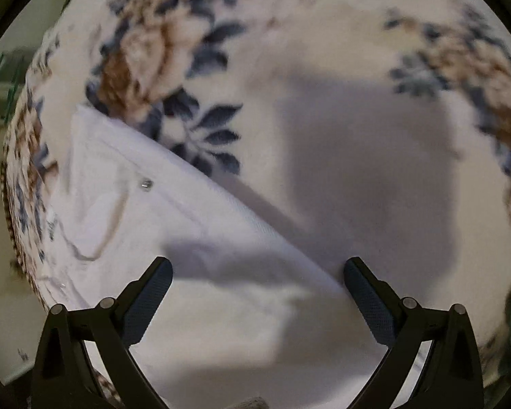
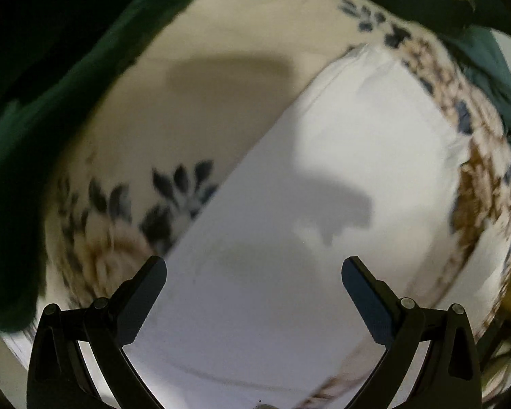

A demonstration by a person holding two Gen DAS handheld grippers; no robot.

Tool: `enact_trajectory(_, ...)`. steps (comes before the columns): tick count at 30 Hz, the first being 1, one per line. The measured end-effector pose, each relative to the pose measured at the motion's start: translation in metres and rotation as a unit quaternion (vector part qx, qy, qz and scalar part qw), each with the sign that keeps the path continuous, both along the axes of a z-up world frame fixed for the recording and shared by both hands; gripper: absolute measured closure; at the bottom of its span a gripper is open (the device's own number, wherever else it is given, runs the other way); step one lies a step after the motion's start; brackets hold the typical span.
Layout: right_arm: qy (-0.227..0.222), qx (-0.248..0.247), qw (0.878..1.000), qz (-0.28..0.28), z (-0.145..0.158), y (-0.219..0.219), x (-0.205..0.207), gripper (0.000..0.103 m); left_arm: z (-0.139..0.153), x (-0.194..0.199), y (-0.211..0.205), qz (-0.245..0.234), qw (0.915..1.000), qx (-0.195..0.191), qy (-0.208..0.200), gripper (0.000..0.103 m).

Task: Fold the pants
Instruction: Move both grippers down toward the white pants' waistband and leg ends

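White pants [image 1: 187, 238] lie flat on a cream blanket with blue and brown flowers [image 1: 323, 51]. The left wrist view shows the waist end with a metal button [image 1: 146, 184] and a pocket seam. My left gripper [image 1: 257, 272] is open and empty, just above the pants near their right edge. In the right wrist view a leg of the pants [image 2: 340, 170] runs away to the upper right, ending at a hem [image 2: 368, 51]. My right gripper [image 2: 253, 272] is open and empty above the leg.
A dark green cloth [image 2: 51, 119] lies along the left of the right wrist view, and more green fabric [image 2: 494, 78] at the upper right. The blanket's edge [image 1: 17, 187] drops off at the left in the left wrist view.
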State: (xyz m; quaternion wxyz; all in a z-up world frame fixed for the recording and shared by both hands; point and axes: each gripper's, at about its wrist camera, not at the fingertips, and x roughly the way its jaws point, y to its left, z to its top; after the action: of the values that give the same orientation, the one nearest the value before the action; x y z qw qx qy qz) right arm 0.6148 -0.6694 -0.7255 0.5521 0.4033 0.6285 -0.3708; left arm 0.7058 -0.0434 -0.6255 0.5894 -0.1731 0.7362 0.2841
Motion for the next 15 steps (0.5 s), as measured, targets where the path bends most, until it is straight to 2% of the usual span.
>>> enact_trajectory(3,0.014,0.009,1.000,-0.021,-0.021,-0.001,0.016,0.000,-0.008,0.002,0.002,0.008,0.9999,0.001,0.007,0.000)
enact_trajectory(7,0.040,0.006,0.999,-0.012,-0.039,0.005,0.028,0.001,-0.012,0.005,0.001,0.005,0.9999,0.001,0.013,0.000)
enact_trajectory(8,0.040,-0.001,0.999,-0.007,-0.038,0.007,0.030,0.005,-0.011,0.005,0.001,0.005,1.0000,0.000,0.008,0.002)
enact_trajectory(10,0.034,-0.018,0.999,0.010,-0.033,0.013,0.034,0.020,-0.003,0.001,0.002,0.004,0.9999,-0.003,-0.014,0.010)
enact_trajectory(11,0.033,-0.022,0.999,0.017,-0.029,0.018,0.038,0.034,0.004,-0.003,0.003,0.003,0.9996,-0.004,-0.028,0.022)
enact_trajectory(12,0.030,-0.027,0.999,0.031,-0.024,0.022,0.039,0.051,0.011,-0.007,0.004,0.002,0.9992,-0.004,-0.040,0.039)
enact_trajectory(13,0.026,-0.027,0.999,0.039,-0.020,0.026,0.040,0.061,0.019,-0.013,0.005,-0.001,0.9986,-0.006,-0.053,0.053)
enact_trajectory(14,0.021,-0.024,0.998,0.047,-0.017,0.030,0.040,0.079,0.025,-0.018,0.005,-0.006,0.9966,-0.026,-0.078,0.085)
enact_trajectory(15,0.014,-0.020,0.998,0.052,-0.012,0.036,0.038,0.085,0.032,-0.022,0.006,-0.011,0.9952,-0.038,-0.090,0.087)
